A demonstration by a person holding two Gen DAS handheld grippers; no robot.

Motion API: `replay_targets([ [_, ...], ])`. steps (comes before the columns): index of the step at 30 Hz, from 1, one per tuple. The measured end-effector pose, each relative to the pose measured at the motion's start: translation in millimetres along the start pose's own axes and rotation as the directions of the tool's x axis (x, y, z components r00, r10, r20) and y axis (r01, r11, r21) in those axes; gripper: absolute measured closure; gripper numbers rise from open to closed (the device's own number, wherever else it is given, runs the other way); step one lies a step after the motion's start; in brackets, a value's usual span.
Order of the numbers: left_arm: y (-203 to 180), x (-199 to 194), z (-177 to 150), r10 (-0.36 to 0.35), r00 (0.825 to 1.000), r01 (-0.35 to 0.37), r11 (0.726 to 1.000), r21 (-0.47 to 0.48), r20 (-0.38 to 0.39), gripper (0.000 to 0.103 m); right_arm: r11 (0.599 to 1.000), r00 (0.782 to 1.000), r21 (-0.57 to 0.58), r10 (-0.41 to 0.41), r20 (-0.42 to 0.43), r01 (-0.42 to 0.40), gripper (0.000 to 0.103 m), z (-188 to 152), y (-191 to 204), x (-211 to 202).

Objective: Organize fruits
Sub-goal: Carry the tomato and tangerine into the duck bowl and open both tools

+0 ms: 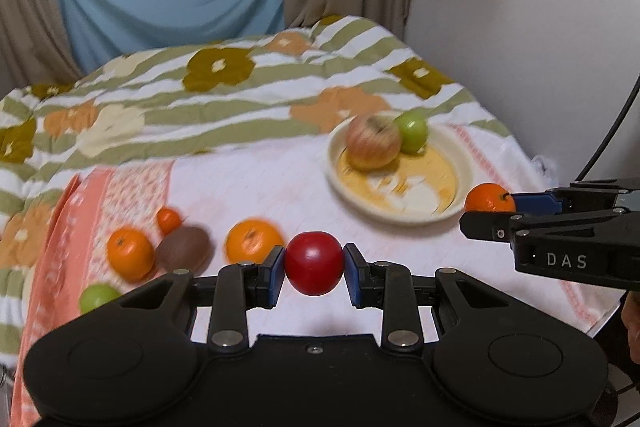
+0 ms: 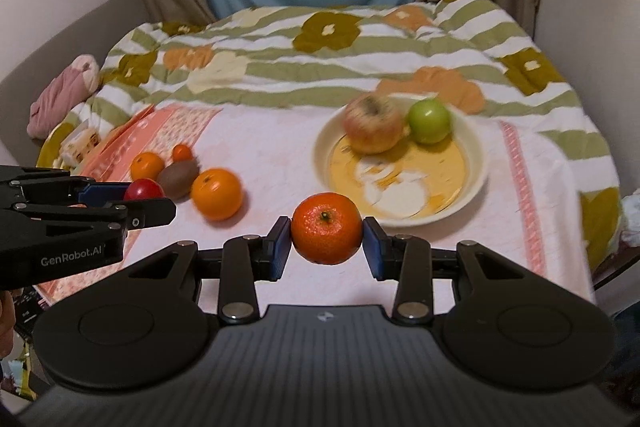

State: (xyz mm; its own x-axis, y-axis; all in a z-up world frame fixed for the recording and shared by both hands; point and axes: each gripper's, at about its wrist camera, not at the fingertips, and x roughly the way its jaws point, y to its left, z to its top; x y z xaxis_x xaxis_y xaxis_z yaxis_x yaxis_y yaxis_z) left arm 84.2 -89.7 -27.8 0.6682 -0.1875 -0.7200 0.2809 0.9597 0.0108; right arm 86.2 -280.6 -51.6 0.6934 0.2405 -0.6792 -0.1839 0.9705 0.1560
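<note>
Both grippers hold fruit above the cloth.

The left gripper [image 1: 314,263] is clamped on a red apple [image 1: 314,263]; the right gripper [image 2: 326,228] is clamped on a mandarin [image 2: 326,228], near the plate [image 2: 478,163] holding two apples.

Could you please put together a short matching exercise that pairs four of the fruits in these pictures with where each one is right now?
Things:
1. red apple
2. mandarin
3. green apple
4. kiwi

Places:
A. lying on the cloth among the oranges
B. clamped in the left gripper
C. on the plate, beside the striped apple
D. clamped in the right gripper

Pairs: 1-B, 2-D, 3-C, 4-A
</note>
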Motion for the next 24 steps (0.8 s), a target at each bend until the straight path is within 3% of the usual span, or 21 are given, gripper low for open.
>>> replay_targets([
  [11, -51.9, 42.1, 51.0, -0.051, 0.998, 0.05, 0.998, 0.043, 0.023, 0.069, 0.998, 0.997, -0.017, -0.065, 0.032, 0.065, 0.05, 35.9, -76.0, 4.1],
  [24, -103.3, 148.7, 81.8, -0.059, 0.994, 0.063, 0.997, 0.051, -0.088, 0.069, 0.998, 0.998, -0.058, -0.034, -0.058, 0.031, 0.05, 64.7, -146.0, 85.9],
])
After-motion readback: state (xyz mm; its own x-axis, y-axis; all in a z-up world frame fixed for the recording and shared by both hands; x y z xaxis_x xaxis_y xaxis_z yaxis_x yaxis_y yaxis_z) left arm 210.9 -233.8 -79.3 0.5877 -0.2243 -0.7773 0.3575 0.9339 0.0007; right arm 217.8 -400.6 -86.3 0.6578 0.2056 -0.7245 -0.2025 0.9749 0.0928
